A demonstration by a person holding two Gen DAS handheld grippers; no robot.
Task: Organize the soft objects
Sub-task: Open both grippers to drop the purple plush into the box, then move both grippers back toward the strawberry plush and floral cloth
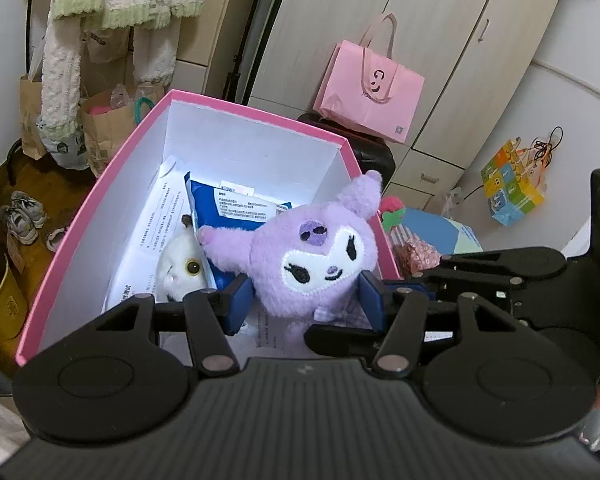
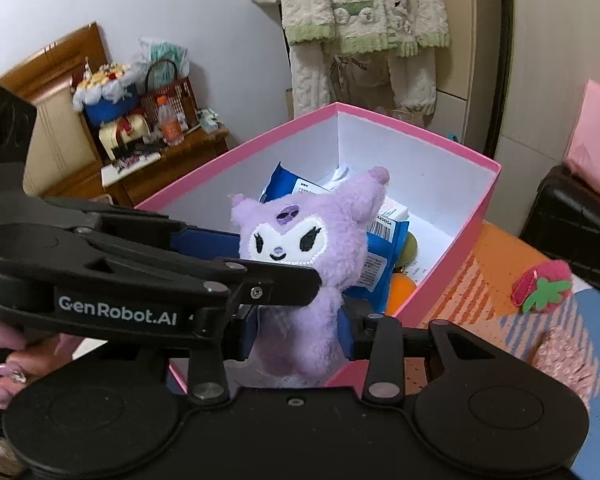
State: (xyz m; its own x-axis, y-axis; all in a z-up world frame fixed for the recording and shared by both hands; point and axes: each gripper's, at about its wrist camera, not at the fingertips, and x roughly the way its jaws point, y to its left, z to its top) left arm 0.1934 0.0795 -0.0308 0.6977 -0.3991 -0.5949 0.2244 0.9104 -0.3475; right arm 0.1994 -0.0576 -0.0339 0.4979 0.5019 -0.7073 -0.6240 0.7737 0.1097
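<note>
Both grippers clamp the purple plush (image 1: 320, 256): left gripper (image 1: 306, 300) on its head, right gripper (image 2: 300, 334) on its body. Plush upright over the pink box (image 1: 100, 196); drop is straight down.

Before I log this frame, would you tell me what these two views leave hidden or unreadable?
- Left wrist: the white plush in the pink box is half hidden by the left gripper.
- Right wrist: the purple plush covers most of the box contents; an orange object stays unidentifiable.
- Both: print on the blue packet is too small to read.
</note>
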